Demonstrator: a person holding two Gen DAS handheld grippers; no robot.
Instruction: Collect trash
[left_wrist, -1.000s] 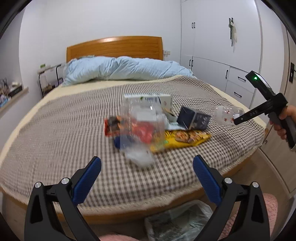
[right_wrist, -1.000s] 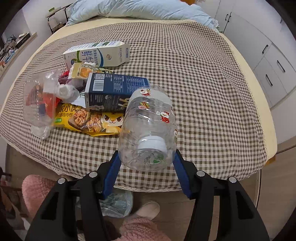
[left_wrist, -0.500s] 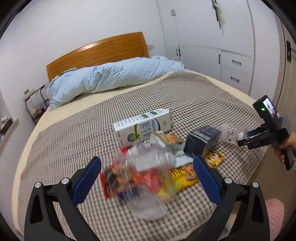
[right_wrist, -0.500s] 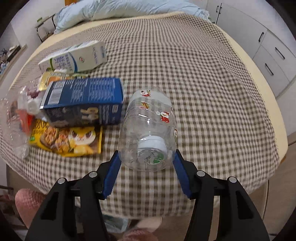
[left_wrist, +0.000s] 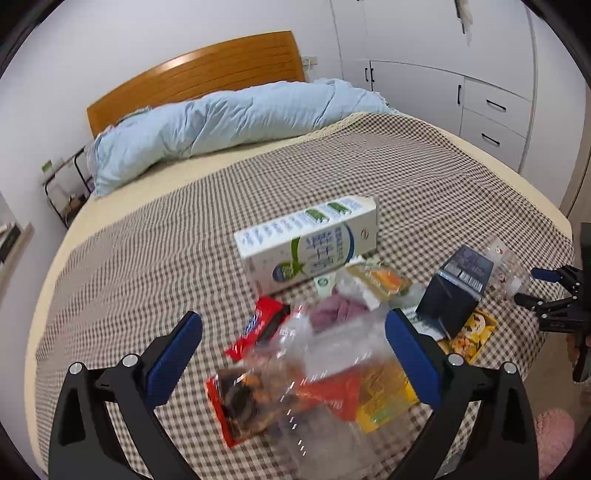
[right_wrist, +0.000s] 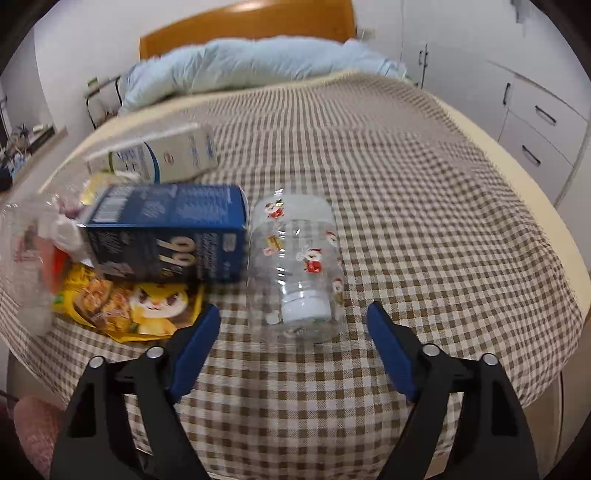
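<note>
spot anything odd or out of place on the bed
Yes: trash is strewn on the checked blanket. A clear jar lies on its side against a toppled blue carton, with a white milk carton, yellow snack bag and red wrappers heaped nearby.

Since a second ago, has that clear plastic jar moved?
Yes. The jar has left the right gripper, whose jaws are opening, and now lies on the checked blanket beside the blue carton.

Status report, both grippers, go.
Right gripper opening, clear jar loose on bed. Left gripper open over crumpled plastic bottle. Blue carton touching jar.
</note>
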